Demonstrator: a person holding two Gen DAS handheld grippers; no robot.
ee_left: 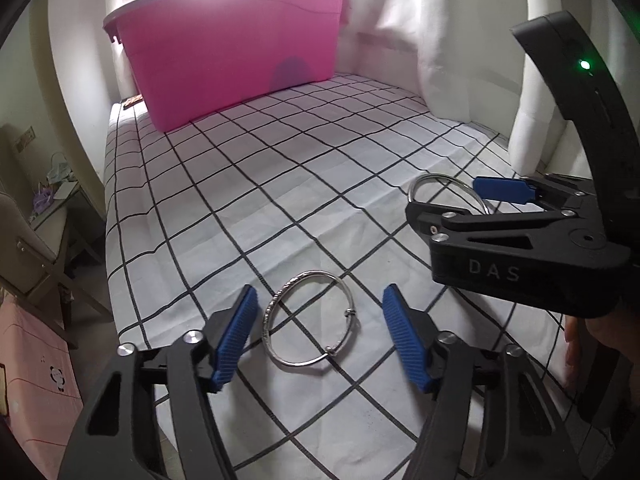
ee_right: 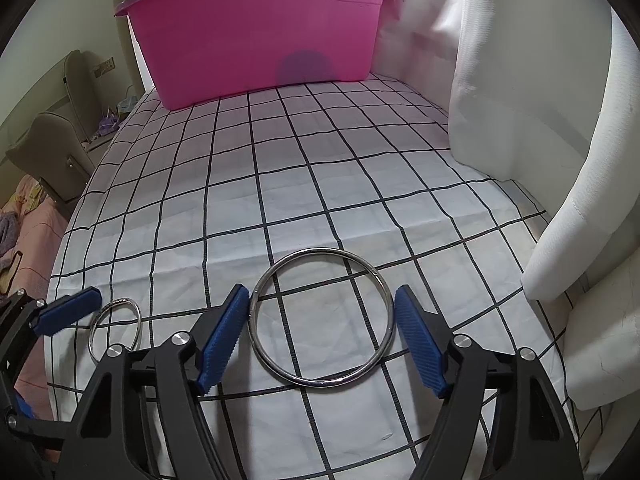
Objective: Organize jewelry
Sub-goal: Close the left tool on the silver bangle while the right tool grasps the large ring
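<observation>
Two silver metal bangles lie flat on the bench, which is covered by a white cloth with a black grid [ee_right: 328, 184]. The slim bangle with a textured band and small sliding knots [ee_left: 310, 318] sits between the blue ribbed pads of the left tongs [ee_left: 316, 334], which stand wide apart with neither pad touching it. The larger plain smooth ring bangle [ee_right: 322, 318] lies between the blue pads of the right tongs [ee_right: 324, 340], also spread wide; the left pad [ee_right: 224, 340] is just beside the ring's rim, though contact cannot be told. In the left wrist view the right tongs [ee_left: 452, 202] appear to the right, around the plain bangle [ee_left: 448, 190]. A big pink plastic tub [ee_right: 260, 36] stands at the far end of the bench, and white curtains [ee_right: 560, 160] hang along the right side.
</observation>
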